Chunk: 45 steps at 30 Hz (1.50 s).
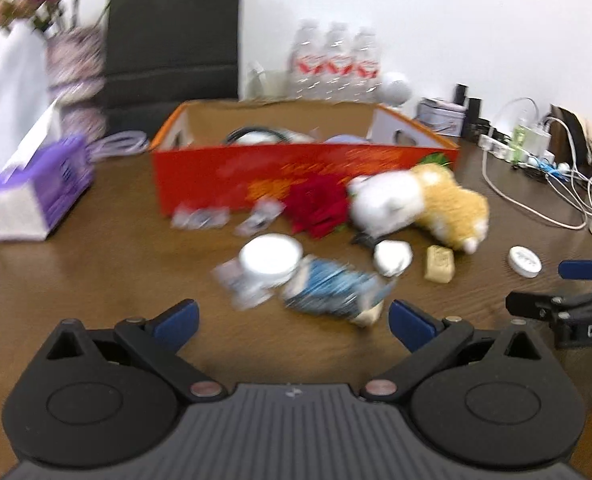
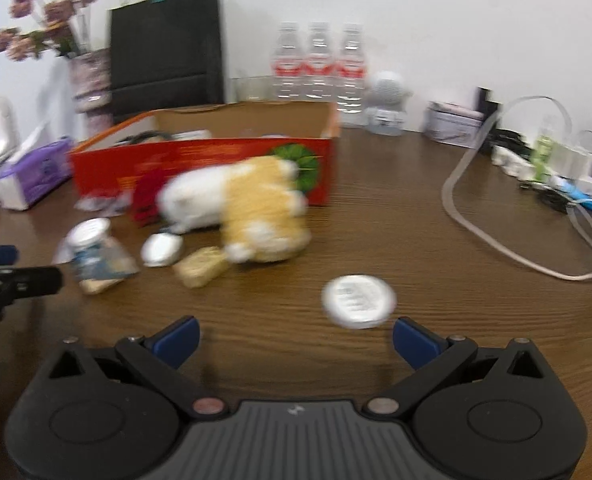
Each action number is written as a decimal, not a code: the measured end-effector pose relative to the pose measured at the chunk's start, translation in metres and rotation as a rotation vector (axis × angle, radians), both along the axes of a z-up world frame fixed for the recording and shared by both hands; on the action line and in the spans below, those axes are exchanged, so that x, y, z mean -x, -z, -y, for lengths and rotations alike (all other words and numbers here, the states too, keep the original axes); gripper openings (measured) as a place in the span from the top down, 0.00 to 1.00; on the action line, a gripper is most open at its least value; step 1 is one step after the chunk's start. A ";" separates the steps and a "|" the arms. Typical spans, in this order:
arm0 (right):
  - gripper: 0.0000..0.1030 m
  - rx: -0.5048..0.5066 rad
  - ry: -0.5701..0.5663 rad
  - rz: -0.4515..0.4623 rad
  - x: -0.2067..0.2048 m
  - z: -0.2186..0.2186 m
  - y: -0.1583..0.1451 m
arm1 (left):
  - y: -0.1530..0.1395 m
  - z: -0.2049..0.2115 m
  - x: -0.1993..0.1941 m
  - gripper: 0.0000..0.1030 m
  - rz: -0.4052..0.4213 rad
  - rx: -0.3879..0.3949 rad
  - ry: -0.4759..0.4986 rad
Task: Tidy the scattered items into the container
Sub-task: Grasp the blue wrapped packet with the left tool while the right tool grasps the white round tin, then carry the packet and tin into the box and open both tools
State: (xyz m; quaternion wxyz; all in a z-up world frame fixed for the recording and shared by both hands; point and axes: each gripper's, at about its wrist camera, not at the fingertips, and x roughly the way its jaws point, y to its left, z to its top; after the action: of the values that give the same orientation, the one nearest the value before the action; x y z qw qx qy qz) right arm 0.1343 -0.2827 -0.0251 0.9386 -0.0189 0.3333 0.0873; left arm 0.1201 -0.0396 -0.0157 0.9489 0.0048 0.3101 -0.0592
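A red cardboard box (image 1: 256, 176) (image 2: 200, 164) stands open on the brown table, with some items inside. In front of it lie a white-and-tan plush dog (image 1: 416, 200) (image 2: 248, 208), a red cloth (image 1: 316, 204), a white-lidded jar (image 1: 270, 260) (image 2: 86, 240) on a blue packet (image 1: 332, 288), a silver oval piece (image 1: 392, 256) (image 2: 162, 250), a tan block (image 1: 440, 264) (image 2: 202, 266) and a round white lid (image 1: 525, 261) (image 2: 358, 300). My left gripper (image 1: 292, 322) is open, just short of the packet. My right gripper (image 2: 296, 338) is open, just short of the lid.
A purple tissue box (image 1: 36, 196) stands at the left. A black bag (image 1: 172, 40), a flower vase (image 2: 90, 80), water bottles (image 2: 318, 64) and a white speaker (image 2: 388, 100) line the wall. Cables and a power strip (image 2: 536, 168) lie at the right.
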 end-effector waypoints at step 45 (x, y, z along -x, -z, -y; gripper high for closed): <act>0.63 -0.079 -0.168 0.175 -0.022 -0.032 -0.050 | -0.050 -0.027 -0.016 0.71 0.081 0.112 0.099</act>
State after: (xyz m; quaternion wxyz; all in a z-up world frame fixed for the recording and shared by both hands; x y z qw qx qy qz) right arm 0.1558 -0.2508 0.0247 0.9535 -0.0172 0.2435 0.1769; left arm 0.1362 -0.0131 0.0338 0.9553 -0.0304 0.2671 -0.1231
